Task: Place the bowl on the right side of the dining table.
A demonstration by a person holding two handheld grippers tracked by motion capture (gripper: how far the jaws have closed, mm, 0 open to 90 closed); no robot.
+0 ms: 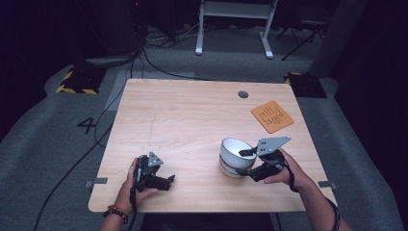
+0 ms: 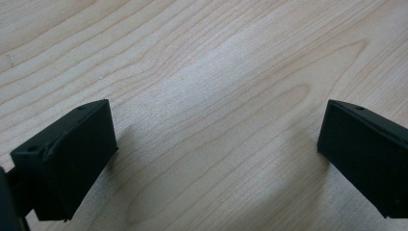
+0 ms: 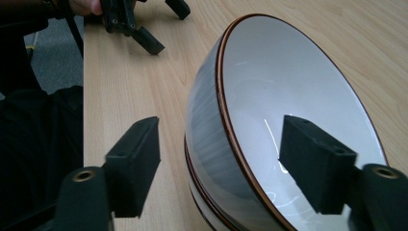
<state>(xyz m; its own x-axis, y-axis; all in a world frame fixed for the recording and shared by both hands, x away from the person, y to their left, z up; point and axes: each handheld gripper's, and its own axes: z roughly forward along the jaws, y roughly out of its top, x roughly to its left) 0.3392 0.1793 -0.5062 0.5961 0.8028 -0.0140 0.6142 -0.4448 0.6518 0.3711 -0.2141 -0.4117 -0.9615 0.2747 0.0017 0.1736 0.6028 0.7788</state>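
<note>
A white bowl (image 1: pixel 234 153) with a brown rim and grey outer wall stands at the front right of the wooden table (image 1: pixel 183 120); it looks nested in a second bowl beneath it. My right gripper (image 1: pixel 244 163) straddles the near rim. In the right gripper view the bowl (image 3: pixel 288 86) has one jaw inside it and the other outside, and a gap shows between the outer jaw and the wall, so my right gripper (image 3: pixel 219 139) is open. My left gripper (image 1: pixel 168 180) rests at the front left, and in its own view it (image 2: pixel 216 139) stands open over bare wood.
An orange square mat (image 1: pixel 272 116) lies at the far right of the table, and a round cable hole (image 1: pixel 243 94) sits near the far edge. In the right gripper view, the left gripper (image 3: pixel 144 29) is beyond the bowl, near the table's front edge.
</note>
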